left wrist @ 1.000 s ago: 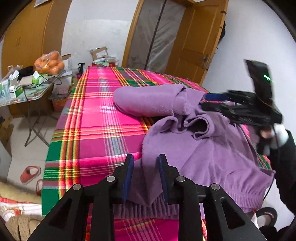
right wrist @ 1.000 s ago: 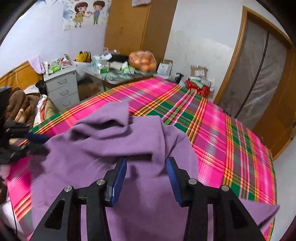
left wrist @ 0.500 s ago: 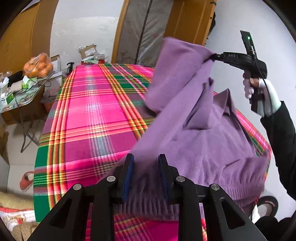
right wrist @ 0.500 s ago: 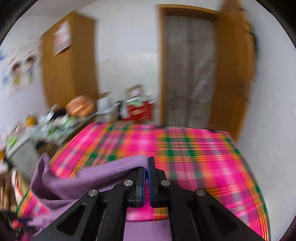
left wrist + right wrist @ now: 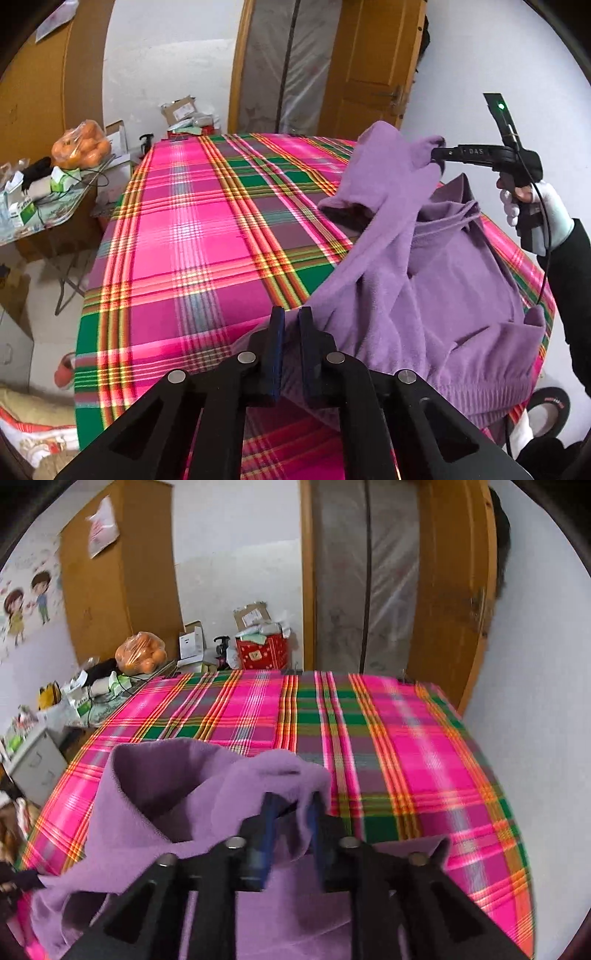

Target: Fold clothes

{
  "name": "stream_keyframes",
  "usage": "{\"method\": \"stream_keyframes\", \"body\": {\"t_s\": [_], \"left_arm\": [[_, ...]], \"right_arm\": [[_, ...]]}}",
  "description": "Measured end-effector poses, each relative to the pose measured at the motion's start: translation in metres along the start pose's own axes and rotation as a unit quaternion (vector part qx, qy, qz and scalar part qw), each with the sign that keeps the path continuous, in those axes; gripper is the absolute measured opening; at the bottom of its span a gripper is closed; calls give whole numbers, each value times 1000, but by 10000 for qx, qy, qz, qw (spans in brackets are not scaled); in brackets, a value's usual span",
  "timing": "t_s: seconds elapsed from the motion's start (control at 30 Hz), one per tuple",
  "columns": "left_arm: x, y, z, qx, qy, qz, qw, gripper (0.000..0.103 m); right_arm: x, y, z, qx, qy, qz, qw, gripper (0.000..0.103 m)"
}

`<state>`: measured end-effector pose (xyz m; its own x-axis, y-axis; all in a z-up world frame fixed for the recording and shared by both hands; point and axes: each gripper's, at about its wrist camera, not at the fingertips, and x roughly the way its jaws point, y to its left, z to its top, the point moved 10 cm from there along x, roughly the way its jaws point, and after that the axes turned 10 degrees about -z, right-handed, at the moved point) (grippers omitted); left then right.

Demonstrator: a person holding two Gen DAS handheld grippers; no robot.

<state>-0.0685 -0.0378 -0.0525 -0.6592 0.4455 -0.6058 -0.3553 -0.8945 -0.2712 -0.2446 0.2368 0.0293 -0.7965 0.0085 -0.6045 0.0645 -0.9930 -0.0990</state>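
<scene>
Pink-and-green plaid cloth [image 5: 192,236] covers the table, and a purple hoodie [image 5: 443,288] lies bunched at its near corner. At the hoodie's hem, the left gripper [image 5: 291,325] pinches fabric between nearly closed fingers. Above the hoodie, the right gripper [image 5: 291,812] holds a raised sleeve with fingers slightly parted.

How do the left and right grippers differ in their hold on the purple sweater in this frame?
The left gripper sits low at the hem of the sweater, just above the tablecloth; the right gripper has a part of it raised well off the cloth. The left jaws are nearly closed on fabric; the right jaws stand wider, with fabric bunched between them, so a firm clamp cannot be confirmed. Both touch the same sweater.
</scene>
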Motion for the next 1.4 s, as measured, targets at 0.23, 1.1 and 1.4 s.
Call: {"method": "stream_keyframes", "body": {"t_s": [0.23, 1.1, 1.4], "left_arm": [[-16, 23, -6, -473, -137, -75, 9988, 13], [11, 14, -12, -349, 440, 18, 9984, 30], [11, 16, -11, -407, 398, 82, 9983, 30]], "right_arm": [[-28, 23, 12, -113, -436, 707, 9965, 46], [-45, -18, 96, 1469, -1300, 523, 9792, 4], [5, -129, 31, 2653, -101, -576, 9624, 41]]}}
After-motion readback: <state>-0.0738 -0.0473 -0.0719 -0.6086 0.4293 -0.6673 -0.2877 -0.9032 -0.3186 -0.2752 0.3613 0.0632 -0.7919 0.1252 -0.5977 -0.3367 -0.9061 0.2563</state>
